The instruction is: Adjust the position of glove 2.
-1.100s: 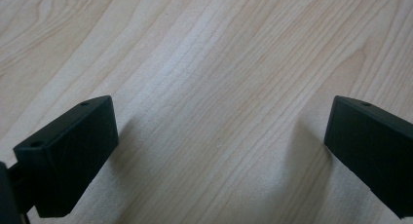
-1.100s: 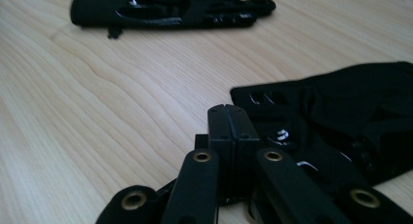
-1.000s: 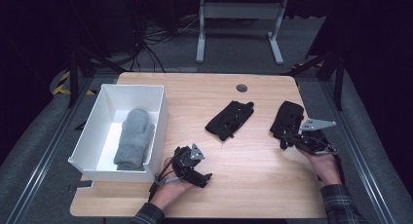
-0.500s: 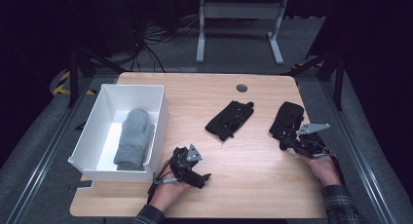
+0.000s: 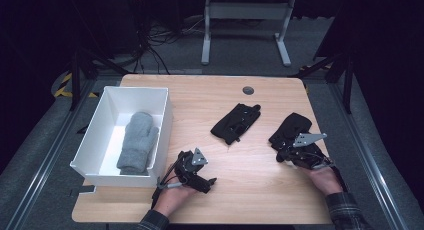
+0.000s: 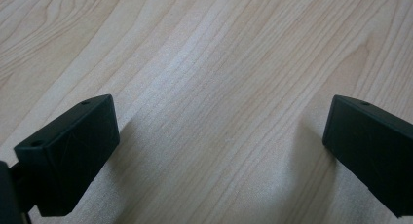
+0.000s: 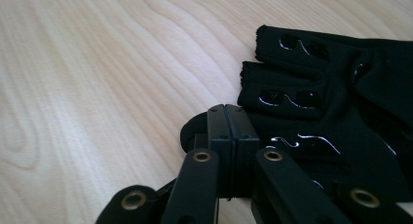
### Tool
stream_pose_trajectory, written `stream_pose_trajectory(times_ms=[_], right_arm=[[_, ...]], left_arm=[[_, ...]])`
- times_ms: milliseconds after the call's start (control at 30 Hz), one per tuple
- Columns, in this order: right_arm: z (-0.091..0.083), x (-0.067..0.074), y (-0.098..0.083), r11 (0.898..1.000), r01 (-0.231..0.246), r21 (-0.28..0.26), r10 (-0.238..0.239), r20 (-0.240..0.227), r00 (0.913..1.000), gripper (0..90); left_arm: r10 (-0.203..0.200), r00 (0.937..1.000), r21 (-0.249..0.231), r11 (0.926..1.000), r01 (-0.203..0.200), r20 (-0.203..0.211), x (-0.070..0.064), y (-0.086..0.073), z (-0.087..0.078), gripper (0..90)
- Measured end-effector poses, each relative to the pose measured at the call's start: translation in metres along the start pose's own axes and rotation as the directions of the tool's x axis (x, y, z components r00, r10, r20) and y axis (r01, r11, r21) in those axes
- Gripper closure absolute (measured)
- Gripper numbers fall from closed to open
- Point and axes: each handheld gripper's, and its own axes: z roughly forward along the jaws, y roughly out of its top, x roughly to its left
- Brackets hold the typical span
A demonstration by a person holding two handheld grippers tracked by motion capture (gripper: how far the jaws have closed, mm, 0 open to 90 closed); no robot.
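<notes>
Your right gripper [image 5: 284, 151] has slid a little to the left and sunk onto the near edge of the right black glove [image 5: 294, 129] since the earlier frame, while your left gripper [image 5: 206, 182] has kept its place. Nothing else on the table [image 5: 260, 200] has shifted.

Your right gripper's jaws are pressed together; in the right gripper view the closed tips [image 7: 227, 136] sit at the near edge of that glove [image 7: 350, 112], by its open finger ends. Whether any cloth is caught between them, you cannot tell from here. The glove lies flat at the right side of the table, touching your gripper.

Your left gripper rests near the near edge, just right of the white box [image 5: 165, 115]. Its jaws are spread wide over bare wood [image 6: 219, 87], with nothing between them.

A second black glove [image 5: 236, 122] lies in the middle of the table, apart from the first and from both grippers. A grey mitten [image 5: 137, 142] lies inside the box at the left, its cuff toward you. A small dark round fitting [image 5: 248, 90] sits near the far edge.
</notes>
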Motion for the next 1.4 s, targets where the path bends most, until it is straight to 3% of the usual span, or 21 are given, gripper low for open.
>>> stream_pose_trajectory(times_ms=[167, 467, 600, 700, 867, 1100, 1233, 1400], right_arm=[[0.005, 0.015, 0.007, 0.999, 0.041, 0.006, -0.04, -0.035, 0.9986, 90.0], [0.012, 0.033, 0.016, 0.998, 0.07, -0.002, -0.07, -0.091, 0.9934, 90.0], [0.009, 0.039, 0.021, 0.996, 0.079, -0.036, -0.083, -0.108, 0.9907, 90.0], [0.001, 0.032, 0.024, 0.995, 0.07, -0.068, -0.075, -0.079, 0.994, 90.0], [-0.012, -0.002, 0.025, 0.996, 0.019, -0.091, -0.018, 0.015, 0.9997, 90.0], [-0.017, -0.045, 0.014, 0.994, -0.066, -0.088, 0.075, 0.107, 0.9914, 90.0], [-0.017, -0.056, 0.003, 0.993, -0.099, -0.062, 0.106, 0.133, 0.9855, 90.0], [-0.007, -0.058, -0.007, 0.994, -0.107, 0.002, 0.106, 0.131, 0.9857, 90.0]], left_arm=[[0.001, 1.0, 0.0, 1.0, -0.001, 0.0, 0.0, 0.0, 0.0, 0.4], [0.001, 1.0, 0.001, 1.0, -0.001, 0.002, 0.0, 0.0, 0.0, 0.4], [0.002, 1.0, 0.001, 1.0, -0.002, 0.002, 0.0, 0.0, 0.0, 0.3], [0.001, 1.0, 0.001, 1.0, -0.001, 0.002, 0.0, 0.0, 0.0, 0.4], [0.003, 1.0, 0.001, 1.0, -0.003, 0.003, 0.0, 0.0, 0.0, 0.4], [0.004, 1.0, 0.001, 1.0, -0.004, 0.006, 0.001, 0.0, 0.0, 0.4], [0.005, 1.0, 0.001, 1.0, -0.005, 0.007, 0.001, 0.0, 0.0, 0.4], [0.006, 1.0, 0.001, 1.0, -0.006, 0.007, 0.001, 0.0, 0.0, 0.4]])
